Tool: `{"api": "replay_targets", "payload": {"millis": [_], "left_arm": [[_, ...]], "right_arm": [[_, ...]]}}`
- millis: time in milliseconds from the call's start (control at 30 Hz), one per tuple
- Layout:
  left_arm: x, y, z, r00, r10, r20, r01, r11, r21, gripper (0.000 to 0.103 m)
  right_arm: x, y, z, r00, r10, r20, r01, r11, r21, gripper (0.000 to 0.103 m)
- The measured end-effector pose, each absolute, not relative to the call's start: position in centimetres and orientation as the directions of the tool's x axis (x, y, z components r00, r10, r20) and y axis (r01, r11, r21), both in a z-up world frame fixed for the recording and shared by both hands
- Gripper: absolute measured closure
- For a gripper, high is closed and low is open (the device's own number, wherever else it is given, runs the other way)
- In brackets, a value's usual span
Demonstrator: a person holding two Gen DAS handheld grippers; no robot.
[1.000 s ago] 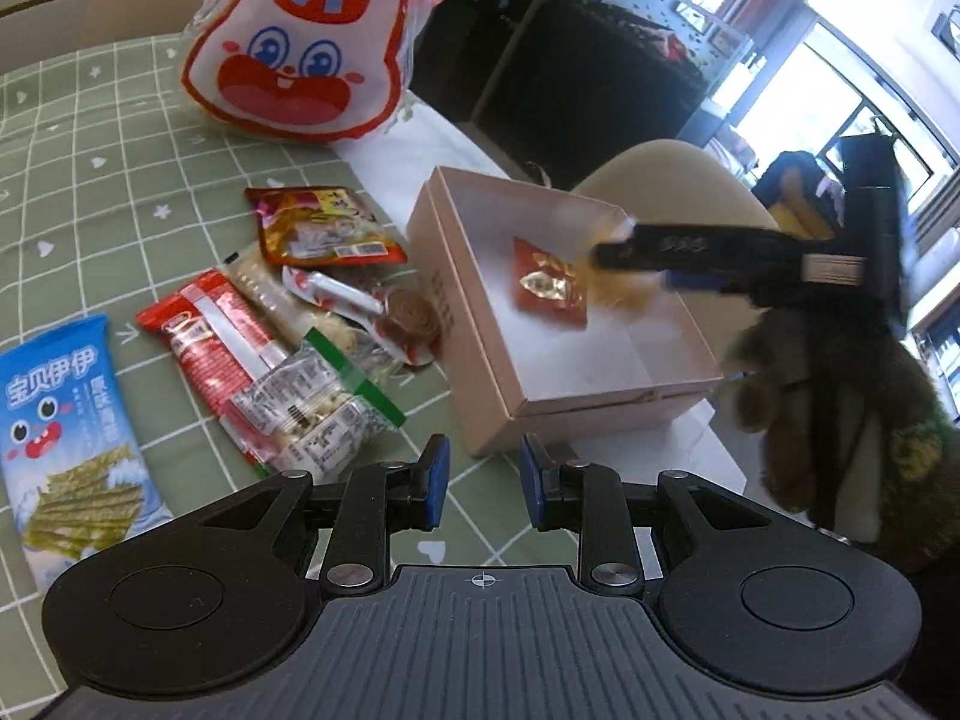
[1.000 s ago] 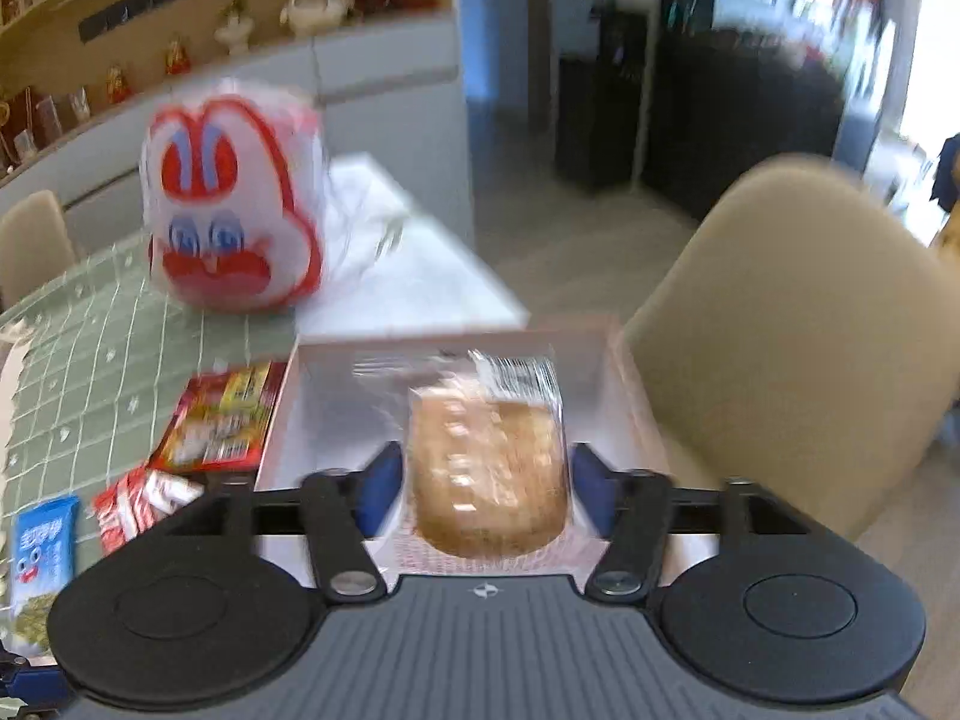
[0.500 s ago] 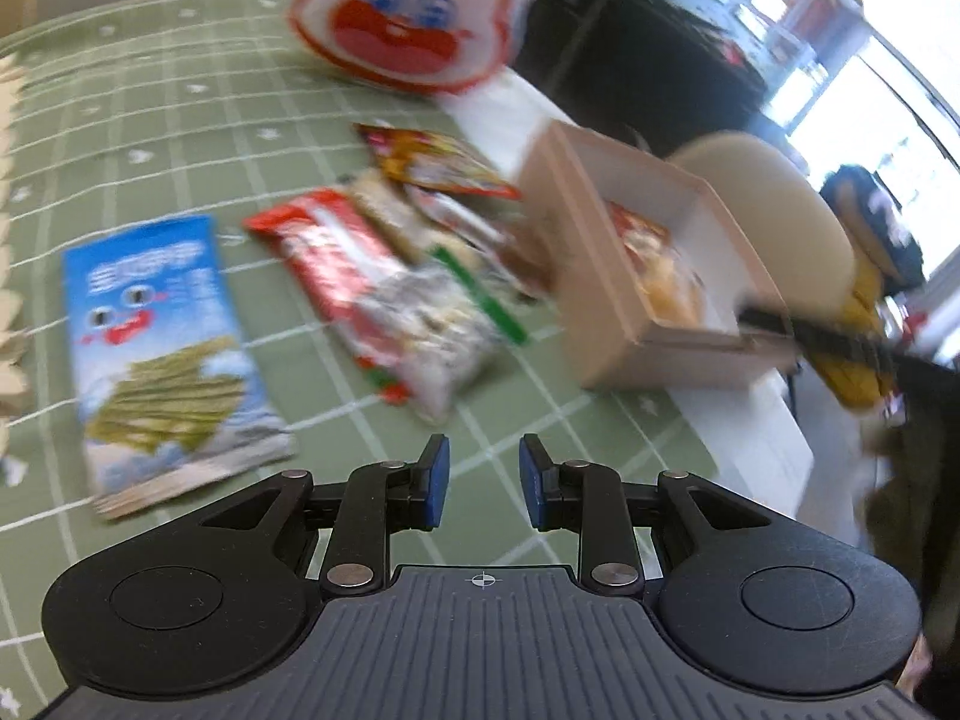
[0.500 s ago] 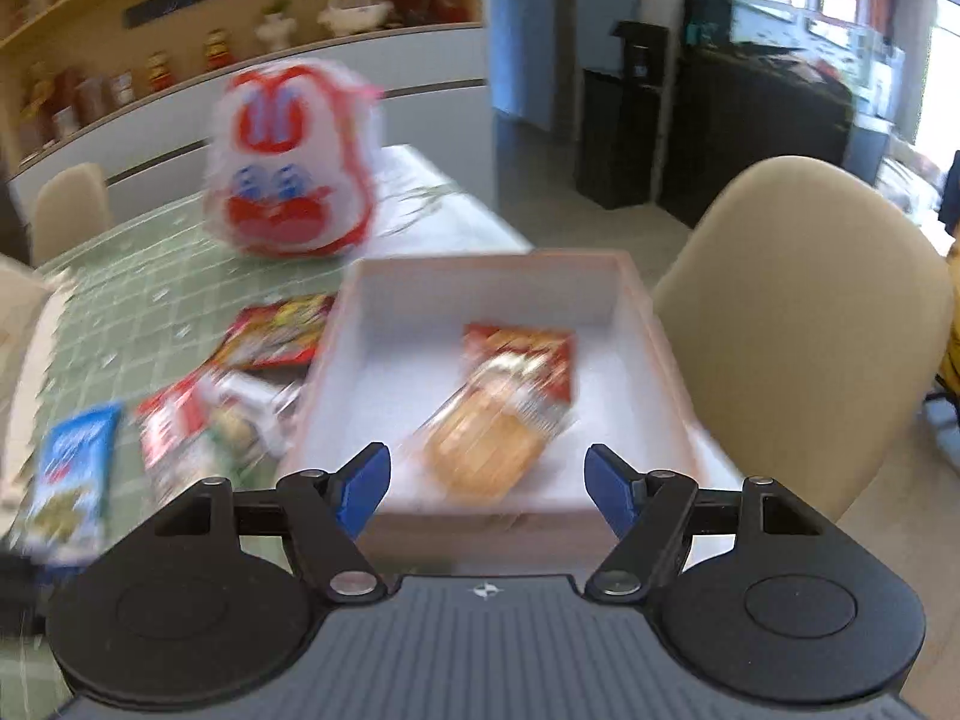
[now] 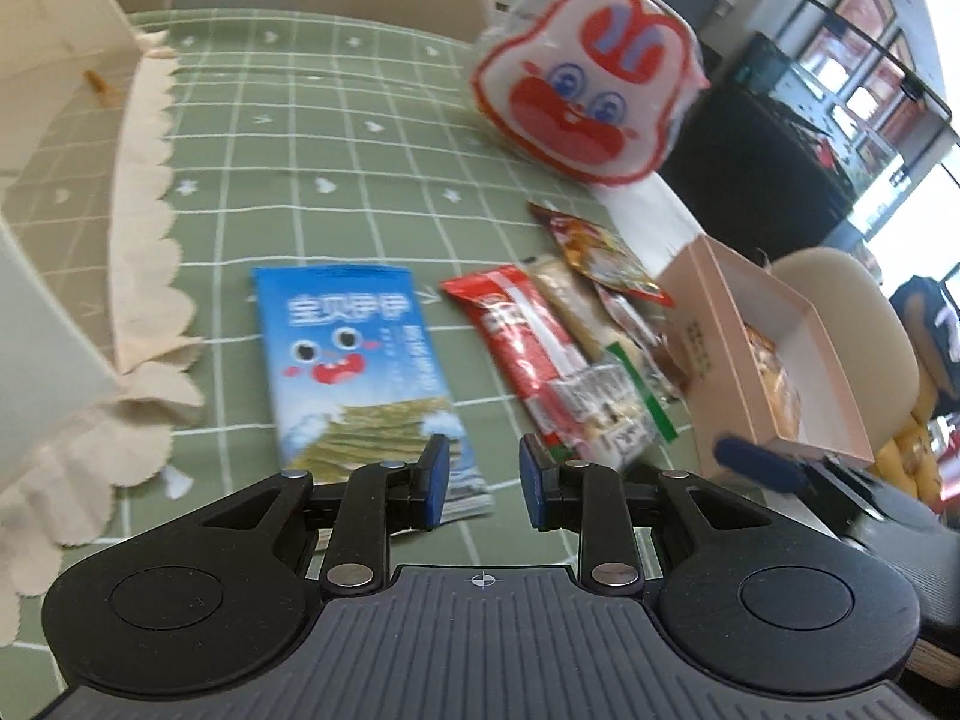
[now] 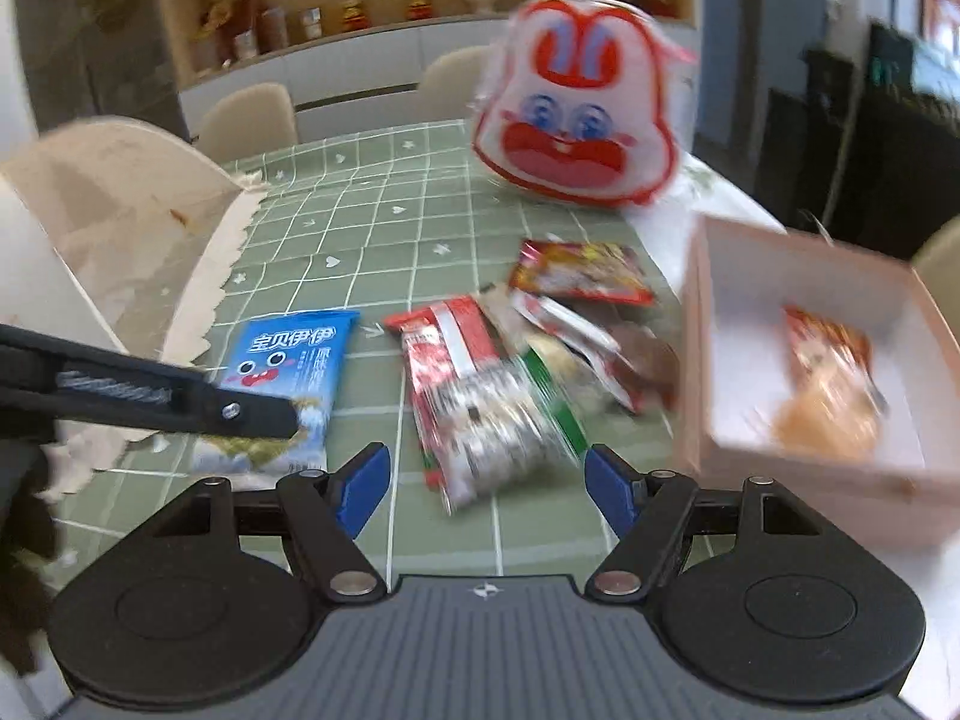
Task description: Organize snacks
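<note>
- Blue seaweed snack packet: flat glossy pouch printed with white Chinese characters, a cartoon face with round eyes and a red mouth, and green seaweed strips near its lower end; it lies flat on the tablecloth at 11 o'clock from the left gripper, its near corner just under the left pad.
- Red snack packet: long glossy red-and-white wrapper with a clear window over pale pieces and a green edge stripe; its lettering is too blurred to read; it lies at 1 o'clock from the left gripper, beside the blue packet.
- Pile of small wrappers: several crinkled red, beige and brown foil sachets overlapping between the red packet and the box.
- Pink cardboard box: shallow, square, open-topped, white inside; at 2 o'clock in the right wrist view; a red sachet and a clear-wrapped golden pastry lie in it.
- Rabbit-face bag: puffy white plastic with a red outline, blue eyes and a red mouth; at 12 to 1 o'clock on the far side of the table.
- Green checked tablecloth: white grid lines with small hearts and stars, scalloped cream trim at 9 o'clock.
- Left gripper: blue pads a narrow gap apart, holding nothing.
- Right gripper: blue pads spread wide, empty, above the red packet's near end.
</note>
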State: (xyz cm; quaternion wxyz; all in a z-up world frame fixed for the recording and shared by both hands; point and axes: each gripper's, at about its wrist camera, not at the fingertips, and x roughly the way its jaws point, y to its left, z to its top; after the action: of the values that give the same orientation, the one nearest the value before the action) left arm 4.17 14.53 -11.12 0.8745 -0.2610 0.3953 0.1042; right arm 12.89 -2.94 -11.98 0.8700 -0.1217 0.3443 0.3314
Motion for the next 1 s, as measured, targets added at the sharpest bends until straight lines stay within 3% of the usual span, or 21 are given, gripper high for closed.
{"api": "replay_targets", "payload": {"millis": [200,233,400,500,533,833,1000], "left_arm": [[3.1,15.1,-11.2,0.661,-0.028,-0.75,-0.397,0.835,-0.381,0.074],[2.9,15.3,-11.2,0.662,-0.027,-0.749,-0.399,0.833,-0.382,0.074],[2.7,15.8,-11.6,0.657,-0.02,-0.754,-0.415,0.824,-0.384,0.074],[3.2,15.7,-11.7,0.654,-0.029,-0.756,-0.405,0.83,-0.383,0.074],[3.4,15.5,-11.7,0.653,-0.035,-0.756,-0.397,0.835,-0.381,0.074],[5.5,13.2,-11.9,0.63,-0.095,-0.771,-0.308,0.881,-0.36,0.074],[8.3,11.8,-11.4,0.638,-0.088,-0.765,-0.285,0.896,-0.341,0.074]], "right_arm": [[15.3,1.8,-14.9,0.594,0.413,-0.691,-0.689,0.704,-0.171,0.03],[15.8,2.1,-15.3,0.592,0.399,-0.7,-0.687,0.704,-0.179,0.026],[16.5,1.2,-15.3,0.527,0.425,-0.736,-0.706,0.701,-0.101,0.023],[15.4,-0.2,-14.6,0.458,0.479,-0.749,-0.744,0.667,-0.028,0.04],[14.7,-0.6,-14.3,0.444,0.49,-0.75,-0.761,0.649,-0.027,0.042],[9.6,-7.1,-13.1,0.46,0.466,-0.756,-0.776,0.625,-0.086,0.042],[9.5,-11.5,-13.1,0.516,0.396,-0.76,-0.684,0.724,-0.088,0.032]]}}
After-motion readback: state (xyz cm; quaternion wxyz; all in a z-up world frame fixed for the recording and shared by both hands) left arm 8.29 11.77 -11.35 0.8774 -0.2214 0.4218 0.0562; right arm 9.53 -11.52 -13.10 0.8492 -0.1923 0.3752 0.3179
